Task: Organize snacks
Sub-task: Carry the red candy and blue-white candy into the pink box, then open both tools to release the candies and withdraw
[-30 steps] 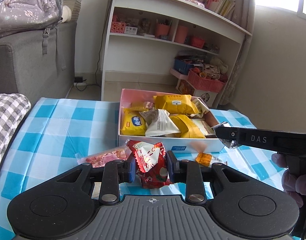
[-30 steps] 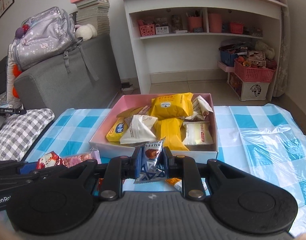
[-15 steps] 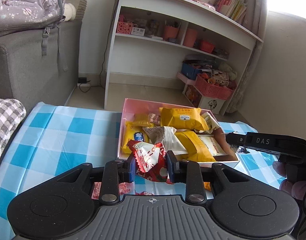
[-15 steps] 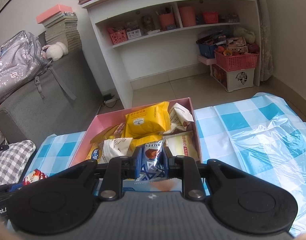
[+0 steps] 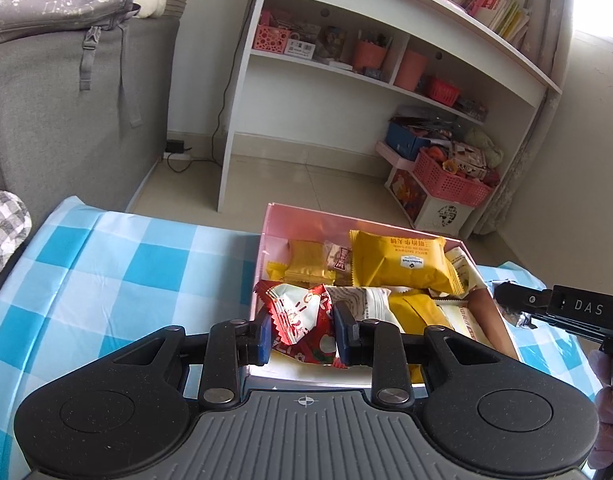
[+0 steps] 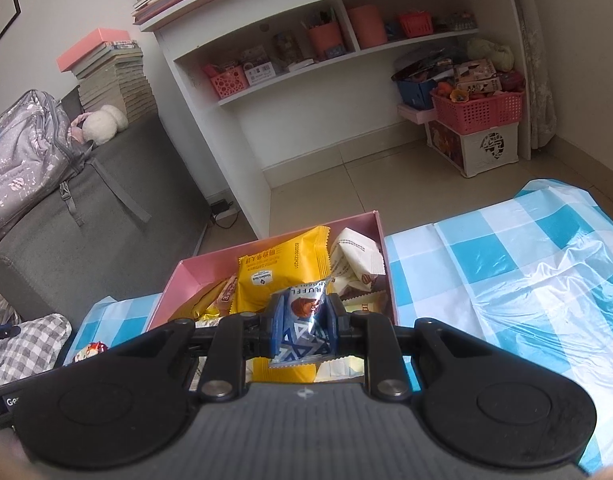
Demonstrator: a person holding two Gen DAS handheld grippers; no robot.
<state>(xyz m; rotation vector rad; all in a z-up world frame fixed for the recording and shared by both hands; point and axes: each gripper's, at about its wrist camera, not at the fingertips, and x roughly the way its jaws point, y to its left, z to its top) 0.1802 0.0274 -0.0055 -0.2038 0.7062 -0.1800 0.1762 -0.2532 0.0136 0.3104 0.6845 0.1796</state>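
I hold two wrapped snacks over the pink box point(image 5: 262, 264), which sits on the blue checked tablecloth point(image 5: 106, 280). The left gripper point(image 5: 302, 330) is clamped on the red-and-white packet point(image 5: 300, 322); its pads press the sides of the pouch, above the box's near-left corner. The right gripper point(image 6: 302, 322) is clamped on the blue foil packet point(image 6: 302, 326), pinched across its middle and hanging over the box's near edge.

Handling assessment: I judge both packets to be light, soft and crinkly. The foil film is probably slippery, so I keep the grip across the body, not on the crimped end seals. The contents may crush; moderate closing force is enough.

The box already holds yellow packets point(image 5: 400, 266) and white packets point(image 6: 356, 262), loosely piled. I judge that a released packet will settle on top rather than lie flat.
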